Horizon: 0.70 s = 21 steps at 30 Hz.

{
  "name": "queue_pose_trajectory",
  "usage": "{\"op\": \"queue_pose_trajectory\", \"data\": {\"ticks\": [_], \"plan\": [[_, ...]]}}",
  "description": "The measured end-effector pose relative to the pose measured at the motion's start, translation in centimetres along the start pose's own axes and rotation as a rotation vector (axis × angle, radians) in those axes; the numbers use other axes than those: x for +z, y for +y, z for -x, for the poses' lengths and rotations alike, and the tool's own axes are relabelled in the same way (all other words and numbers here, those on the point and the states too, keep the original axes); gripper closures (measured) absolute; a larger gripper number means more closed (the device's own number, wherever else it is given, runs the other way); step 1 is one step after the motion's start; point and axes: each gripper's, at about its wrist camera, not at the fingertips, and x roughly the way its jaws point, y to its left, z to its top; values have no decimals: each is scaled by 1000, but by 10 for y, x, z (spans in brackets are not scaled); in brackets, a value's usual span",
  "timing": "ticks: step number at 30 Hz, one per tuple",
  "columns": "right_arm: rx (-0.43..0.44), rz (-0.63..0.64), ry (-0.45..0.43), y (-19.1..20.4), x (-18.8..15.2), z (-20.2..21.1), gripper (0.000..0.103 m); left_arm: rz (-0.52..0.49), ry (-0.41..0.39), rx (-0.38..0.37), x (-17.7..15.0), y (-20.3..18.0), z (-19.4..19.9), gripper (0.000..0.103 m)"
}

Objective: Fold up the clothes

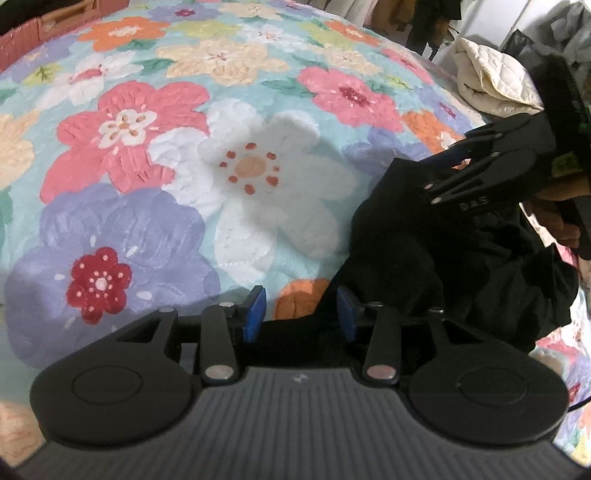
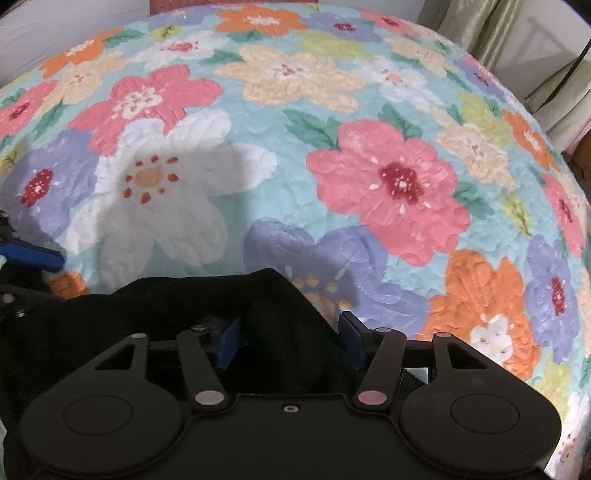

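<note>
A black garment [image 1: 424,251] lies bunched on the flowered bedspread [image 1: 236,173] at the right of the left wrist view. My left gripper [image 1: 301,314] is open, its blue pads [image 1: 255,312] apart, with the garment's edge lying between them. The right gripper [image 1: 461,166] shows in this view, above the garment's upper edge. In the right wrist view my right gripper [image 2: 290,339] is open, and a fold of the black garment [image 2: 266,325] rises between its blue pads [image 2: 349,334]. The left gripper's blue pad [image 2: 29,254] shows at the far left.
The bedspread [image 2: 332,147] stretches away in front of both grippers. A cream quilted item [image 1: 487,77] lies at the bed's far right. A pink headboard [image 1: 22,40] is at the far left. Curtains [image 2: 480,29] hang beyond the bed.
</note>
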Motion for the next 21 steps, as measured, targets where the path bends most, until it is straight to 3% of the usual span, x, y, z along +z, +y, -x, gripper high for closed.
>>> {"op": "queue_pose_trajectory", "data": {"ticks": [4, 6, 10, 11, 21], "plan": [[6, -3, 1, 0, -1, -5, 41, -7, 2, 5, 0, 0, 3, 59], [18, -11, -7, -2, -1, -4, 47, -7, 4, 6, -1, 0, 4, 59], [13, 11, -55, 6, 1, 7, 85, 7, -12, 19, 1, 3, 5, 56], [3, 25, -75, 9, 2, 11, 90, 8, -10, 18, 1, 4, 5, 56], [-63, 59, -219, 6, 31, 51, 95, -12, -17, 40, -3, 3, 4, 54]]}}
